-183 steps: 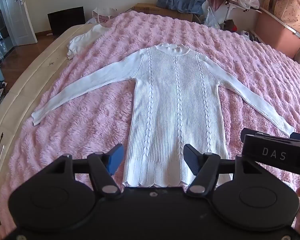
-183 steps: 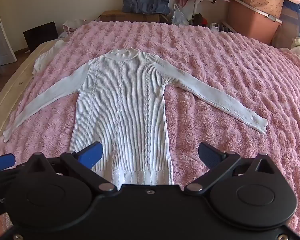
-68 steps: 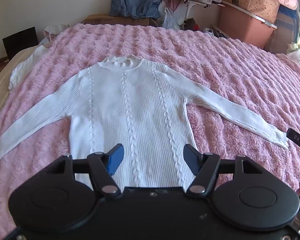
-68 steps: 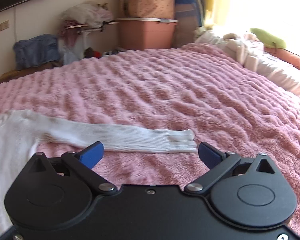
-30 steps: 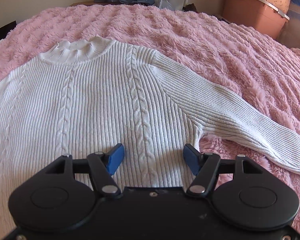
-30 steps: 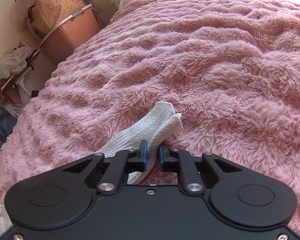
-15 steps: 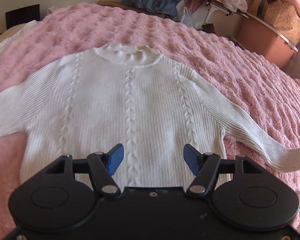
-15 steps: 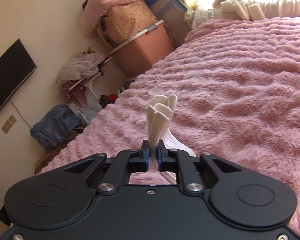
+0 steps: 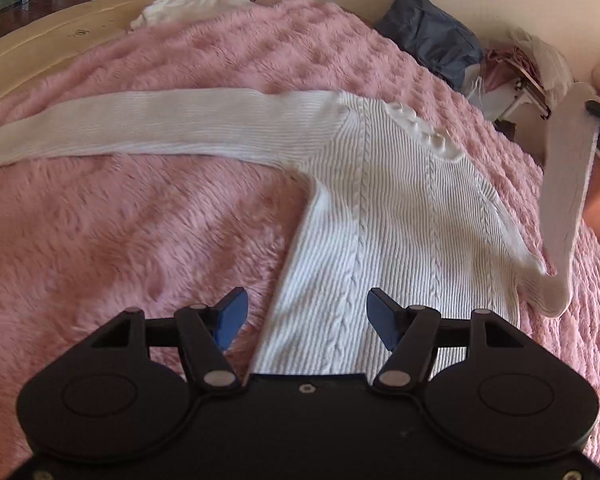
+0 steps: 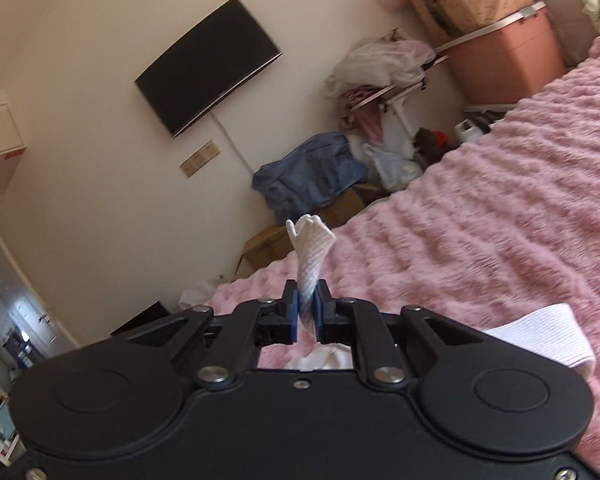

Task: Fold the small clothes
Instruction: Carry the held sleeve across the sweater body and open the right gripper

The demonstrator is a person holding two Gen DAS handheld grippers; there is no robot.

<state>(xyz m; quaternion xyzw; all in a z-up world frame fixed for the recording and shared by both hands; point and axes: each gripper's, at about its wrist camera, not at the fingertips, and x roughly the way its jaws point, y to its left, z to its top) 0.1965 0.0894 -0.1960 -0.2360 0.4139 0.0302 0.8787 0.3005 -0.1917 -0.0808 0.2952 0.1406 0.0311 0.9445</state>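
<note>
On the pink blanket (image 9: 148,216) of the bed, white ribbed sweater (image 9: 396,216) lies face up, flat. Its one sleeve (image 9: 132,128) stretches out along the fleece; the other sleeve (image 9: 566,192) rises off the bed, cuff (image 10: 310,240) pinched in your right claw (image 10: 307,316), pads clamped on the knit. Your left claw (image 9: 306,316) hovers above the torso edge, jaws apart, holding nothing.

Step in hand, as I judge it: carry the raised sleeve across the chest. Keep the cuff high enough that the sleeve clears the torso, then lay it straight across the cable pattern. Let the fold fall at the shoulder seam. Pin the torso with your left claw if the body drags; the knit looks stretchy.
</note>
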